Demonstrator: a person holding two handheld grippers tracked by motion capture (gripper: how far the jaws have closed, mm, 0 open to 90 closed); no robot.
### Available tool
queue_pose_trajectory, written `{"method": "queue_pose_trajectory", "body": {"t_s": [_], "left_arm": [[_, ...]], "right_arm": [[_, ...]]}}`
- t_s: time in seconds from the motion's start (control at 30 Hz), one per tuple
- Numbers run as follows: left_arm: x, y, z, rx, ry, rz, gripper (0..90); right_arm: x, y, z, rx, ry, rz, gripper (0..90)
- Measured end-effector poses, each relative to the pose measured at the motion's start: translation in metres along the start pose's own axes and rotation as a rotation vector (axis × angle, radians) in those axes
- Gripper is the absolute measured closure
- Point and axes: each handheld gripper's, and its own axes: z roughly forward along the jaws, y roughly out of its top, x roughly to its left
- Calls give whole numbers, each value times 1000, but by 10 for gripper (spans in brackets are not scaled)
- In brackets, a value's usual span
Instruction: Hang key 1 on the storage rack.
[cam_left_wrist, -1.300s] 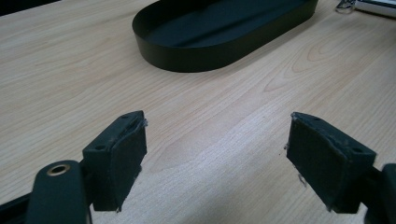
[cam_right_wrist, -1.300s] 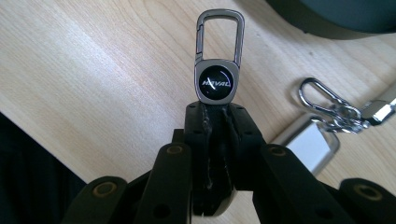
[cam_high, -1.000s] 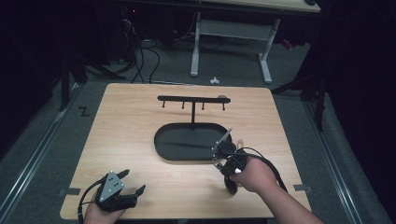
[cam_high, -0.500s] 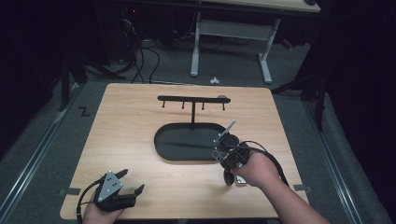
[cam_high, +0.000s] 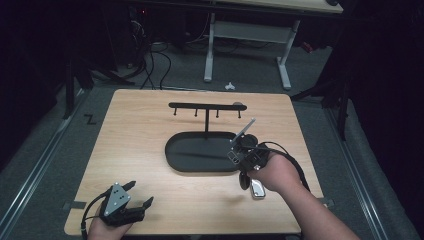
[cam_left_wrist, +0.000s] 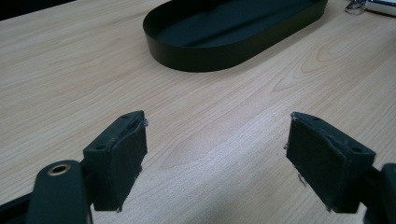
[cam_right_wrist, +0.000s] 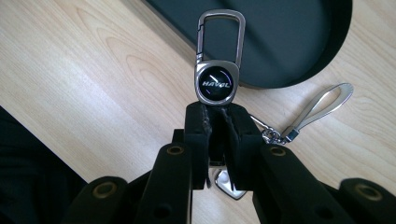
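Note:
My right gripper (cam_right_wrist: 217, 121) is shut on the lower end of a silver keychain (cam_right_wrist: 215, 79). The keychain has a round black "HAVAL" badge and a carabiner clip that points up beyond the jaws. In the high view the right gripper (cam_high: 243, 152) hangs over the near right rim of the black oval tray (cam_high: 172, 150). A black hook rack (cam_high: 206, 106) stands on a post at the tray's far side. My left gripper (cam_high: 131, 199) rests at the table's near left corner, open, with bare wood between its pads (cam_left_wrist: 119, 154).
A silver key fob (cam_high: 257, 189) lies on the table under my right hand. A metal loop strap (cam_right_wrist: 322, 105) attached to it lies beside the tray (cam_right_wrist: 299, 70). Table legs and cables stand on the floor beyond the far edge.
My right hand has lifted with the keychain and shifted a little toward the tray. The left gripper has stayed where it was.

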Motion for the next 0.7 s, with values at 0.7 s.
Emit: {"method": "queue_pose_trajectory", "body": {"t_s": [0.7], "left_arm": [[4, -6, -8, 5, 26, -19, 206]], "right_arm": [[-2, 19, -12, -9, 7, 6, 809]]}}
